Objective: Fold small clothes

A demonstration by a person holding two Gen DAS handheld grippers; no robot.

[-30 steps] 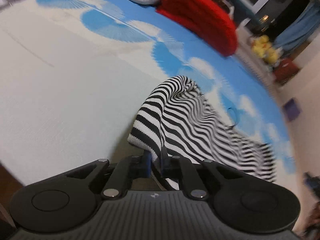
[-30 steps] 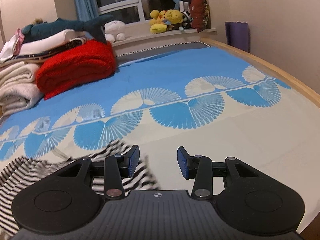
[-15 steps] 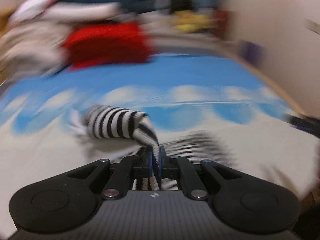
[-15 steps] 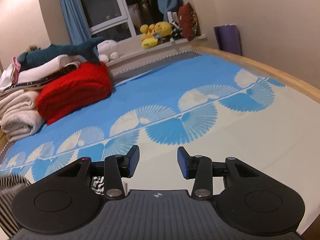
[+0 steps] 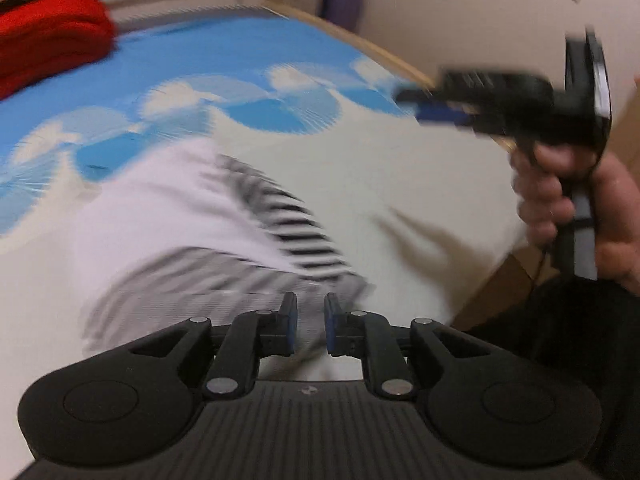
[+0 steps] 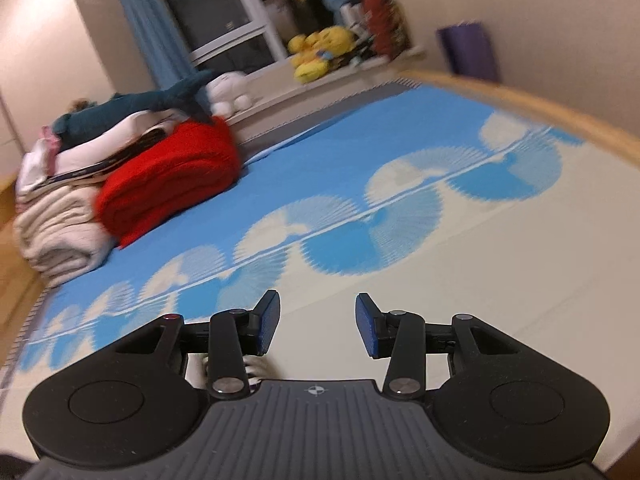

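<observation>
The black-and-white striped garment (image 5: 280, 232) lies blurred on the pale part of the bed sheet (image 5: 400, 184), just ahead of my left gripper (image 5: 307, 308). That gripper's jaws are opening, a narrow gap shows between the blue pads, and the cloth sits below them, not pinched. A hand (image 5: 560, 200) holds my right gripper (image 5: 416, 104) above the bed's right edge. In the right wrist view my right gripper (image 6: 318, 312) stands open with nothing between its fingers. A small bit of the striped garment (image 6: 256, 372) peeks out under its left finger.
A folded red blanket (image 6: 172, 184) and a stack of cream towels (image 6: 60, 232) sit at the far left of the bed, with a shark plush (image 6: 160, 100) on top. Yellow plush toys (image 6: 320, 44) line the sill. The wooden bed edge (image 6: 520, 100) runs along the right.
My left gripper swung across the bed and rolled, carrying the striped garment, then its jaws parted off the cloth. The right gripper drifted away, and most of the striped cloth left its view.
</observation>
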